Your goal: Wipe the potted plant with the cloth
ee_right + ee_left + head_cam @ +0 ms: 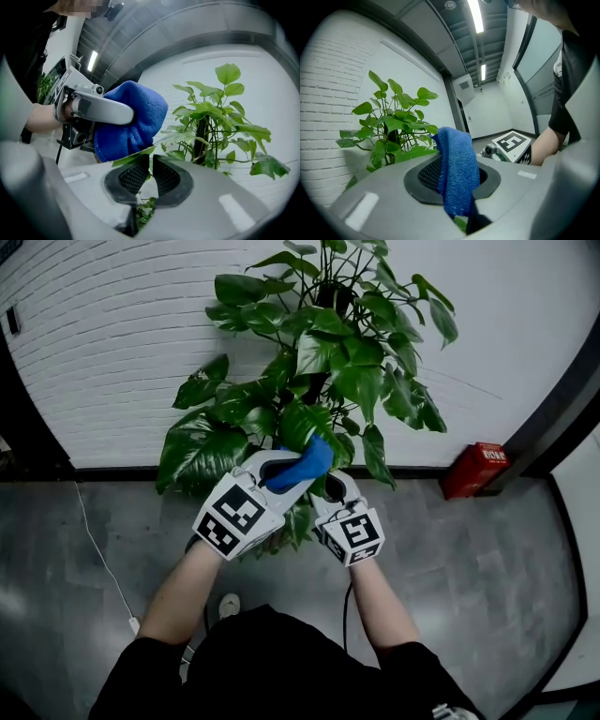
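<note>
A leafy potted plant (319,362) stands on the floor by the far white brick wall. The left claw (281,472) is clenched on a soft, light blue cloth (307,463) at the near leaves. The right claw (150,164) is nearly closed, pinching a thin leaf (133,157) by its edge. The leaves likely bend and tear easily, so support them from beneath. The print on the red box (476,465) is illegible.

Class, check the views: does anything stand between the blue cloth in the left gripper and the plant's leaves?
Nothing visible does. The cloth, clamped in the left gripper, lies up against the lower foliage of the potted plant, beside the leaf that the right gripper pinches.
</note>
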Demonstrator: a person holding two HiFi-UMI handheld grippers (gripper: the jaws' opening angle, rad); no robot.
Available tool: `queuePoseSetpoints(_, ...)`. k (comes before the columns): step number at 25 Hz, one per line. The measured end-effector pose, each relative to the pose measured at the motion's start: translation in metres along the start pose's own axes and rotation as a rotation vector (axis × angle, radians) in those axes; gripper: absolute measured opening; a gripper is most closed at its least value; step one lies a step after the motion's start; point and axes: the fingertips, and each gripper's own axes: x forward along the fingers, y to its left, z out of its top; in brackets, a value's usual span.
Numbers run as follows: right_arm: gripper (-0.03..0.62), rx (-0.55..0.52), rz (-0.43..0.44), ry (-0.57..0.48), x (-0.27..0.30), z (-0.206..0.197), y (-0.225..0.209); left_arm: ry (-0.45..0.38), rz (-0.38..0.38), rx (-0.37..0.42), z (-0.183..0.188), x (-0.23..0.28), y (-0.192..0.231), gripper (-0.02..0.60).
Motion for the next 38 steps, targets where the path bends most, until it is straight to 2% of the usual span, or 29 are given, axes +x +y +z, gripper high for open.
queuePoseSetpoints(3, 0.015, -0.013, 0.006, 0.006, -0.003, 0.000, 0.002, -0.003, -0.030, -0.030, -0.001, 0.000, -0.013, 0.087)
queuePoseSetpoints(10, 0.015, -0.007, 0.009, 0.001, -0.005, -0.004, 0.000, -0.020, -0.110, -0.027, 0.003, -0.002, -0.041, 0.087)
queuePoseSetpoints(13, 0.015, 0.001, 0.010, 0.000, -0.005, -0.007, 0.001, -0.036, -0.129, -0.057, 0.004, -0.003, -0.041, 0.087)
queuePoseSetpoints(16, 0.015, -0.007, 0.006, 0.007, -0.005, -0.012, -0.001, -0.078, -0.100, -0.091, 0.014, -0.011, -0.022, 0.087)
queuePoseSetpoints(19, 0.015, -0.011, -0.010, 0.018, -0.006, -0.015, -0.009, -0.165, -0.069, -0.107, 0.045, -0.032, 0.005, 0.087)
queuePoseSetpoints(22, 0.015, -0.015, -0.039, 0.027, -0.007, -0.017, -0.022, -0.217, 0.015, -0.091, 0.076, -0.049, 0.048, 0.087)
queuePoseSetpoints(25, 0.015, -0.026, -0.066, 0.040, -0.003, -0.019, -0.036, -0.170, 0.114, -0.055, 0.079, -0.036, 0.096, 0.087)
queuePoseSetpoints(27, 0.015, -0.030, -0.075, 0.043, 0.000, -0.017, -0.042, -0.113, 0.143, -0.027, 0.073, -0.016, 0.114, 0.087)
queuePoseSetpoints(32, 0.015, -0.044, -0.069, 0.030, 0.010, -0.008, -0.044, 0.038, 0.135, 0.136, 0.050, 0.027, 0.108, 0.087)
queuePoseSetpoints(38, 0.015, -0.048, -0.059, 0.004, 0.016, -0.002, -0.045, 0.177, 0.075, 0.305, 0.029, 0.052, 0.082, 0.087)
